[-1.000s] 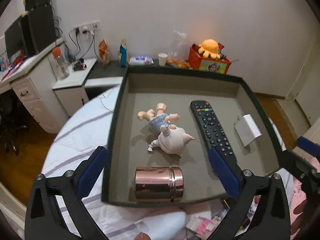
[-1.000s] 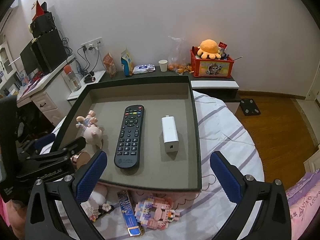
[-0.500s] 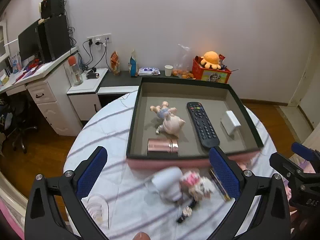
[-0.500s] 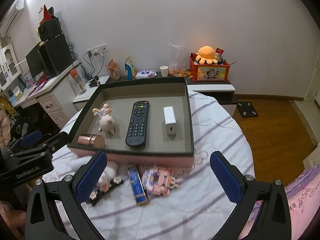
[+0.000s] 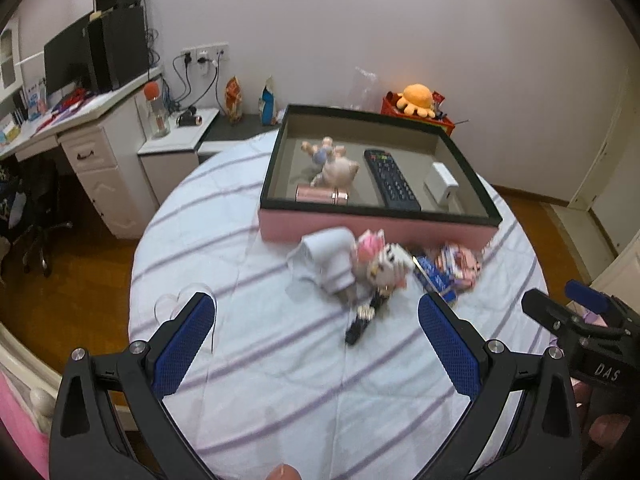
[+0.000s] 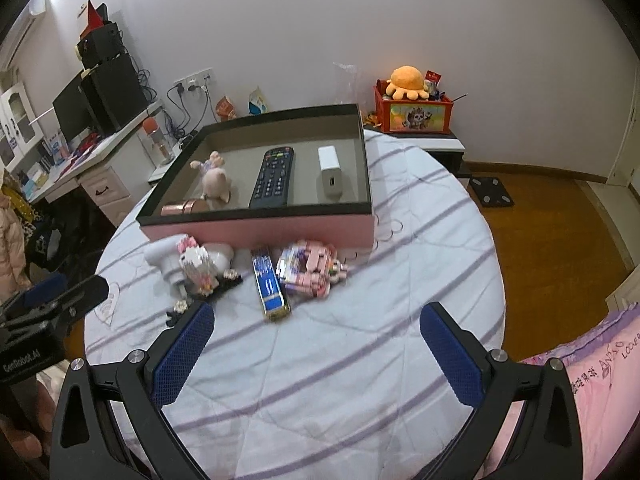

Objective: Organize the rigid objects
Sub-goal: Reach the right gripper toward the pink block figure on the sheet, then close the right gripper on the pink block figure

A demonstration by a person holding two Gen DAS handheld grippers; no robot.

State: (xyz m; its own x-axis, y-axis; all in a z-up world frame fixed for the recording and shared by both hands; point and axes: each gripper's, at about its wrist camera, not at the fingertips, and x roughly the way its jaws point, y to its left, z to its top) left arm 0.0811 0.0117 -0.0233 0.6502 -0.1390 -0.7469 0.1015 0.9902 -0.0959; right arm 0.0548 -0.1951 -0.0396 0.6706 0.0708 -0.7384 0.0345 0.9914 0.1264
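Left wrist view: left gripper (image 5: 312, 326) wide open, nothing held, hovering above striped cloth on near side of box (image 5: 376, 232). Box = landmark: pink walls, black rim, tan floor. Inside, L to R: pig doll (image 5: 334, 164) w/ copper tin (image 5: 322, 193) lying against near wall, remote (image 5: 391, 180) mid, white charger (image 5: 441, 181) toward R wall; laid apart in a row, prob. so each stays easy to reach. Just in front of box, on cloth: white bottle (image 5: 330, 262) on its side, touching blocky cat figure (image 5: 380, 266); blue bar (image 5: 434, 276) and pink brick model (image 5: 460, 262) further R, near box's front R corner. All blurred, detail unclear. Right gripper (image 5: 580, 312) poking in at R edge, well clear of box. Right wrist view: right gripper (image 6: 314, 338) also spread open and empty, pulled back from box (image 6: 260, 230) w/ loose pile between. Remote (image 6: 273, 176), charger (image 6: 331, 172), pig doll (image 6: 214, 178), tin (image 6: 184, 208) same layout inside. In front of box: bottle (image 6: 160, 256) under cat figure (image 6: 196, 266), blue bar (image 6: 270, 284) pointing away from box, brick model (image 6: 310, 266) beside it. Left gripper (image 6: 52, 300) at L edge, off box's near L corner. Judgement: four items boxed, four left outside; both grippers backed off high, likely to size up next pick. Blue bar lies clear of neighbours = easiest grab; bottle + cat touching, so risk of nudging one while taking other.
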